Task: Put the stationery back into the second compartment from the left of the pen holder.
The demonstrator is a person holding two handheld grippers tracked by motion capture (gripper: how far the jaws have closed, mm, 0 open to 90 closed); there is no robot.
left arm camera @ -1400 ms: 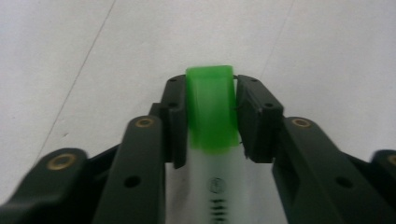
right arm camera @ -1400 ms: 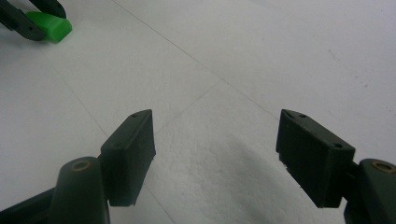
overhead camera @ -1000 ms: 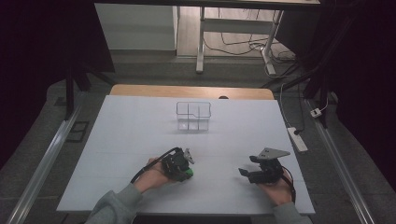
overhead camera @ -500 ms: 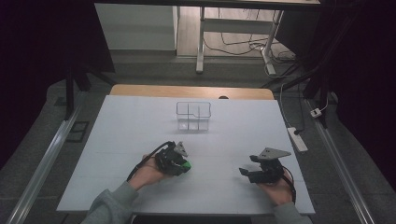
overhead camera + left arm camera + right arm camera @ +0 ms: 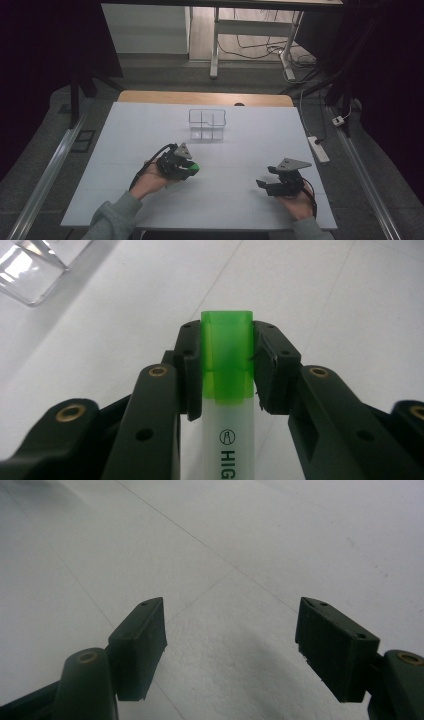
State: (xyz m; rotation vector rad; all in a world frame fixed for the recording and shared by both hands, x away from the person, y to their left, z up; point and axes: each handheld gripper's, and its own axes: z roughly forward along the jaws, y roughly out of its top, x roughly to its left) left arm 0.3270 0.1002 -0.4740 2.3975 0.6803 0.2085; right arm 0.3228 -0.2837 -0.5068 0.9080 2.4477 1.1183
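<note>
While left jaws clamp the highlighter (image 5: 227,365), right jaws gape over the white table (image 5: 150,130).

I see a highlighter (image 5: 227,390) with a translucent green cap and a white barrel printed in black. It sits clamped at the cap in my left claw (image 5: 227,357), above the white surface (image 5: 150,135).

I see a highlighter (image 5: 227,390) of glossy plastic with translucent green cap, matt black plastic pads (image 5: 272,367) with brass rivets, clear glossy organizer (image 5: 207,124), matt white table (image 5: 300,145), wooden edge strip (image 5: 150,96)
</note>
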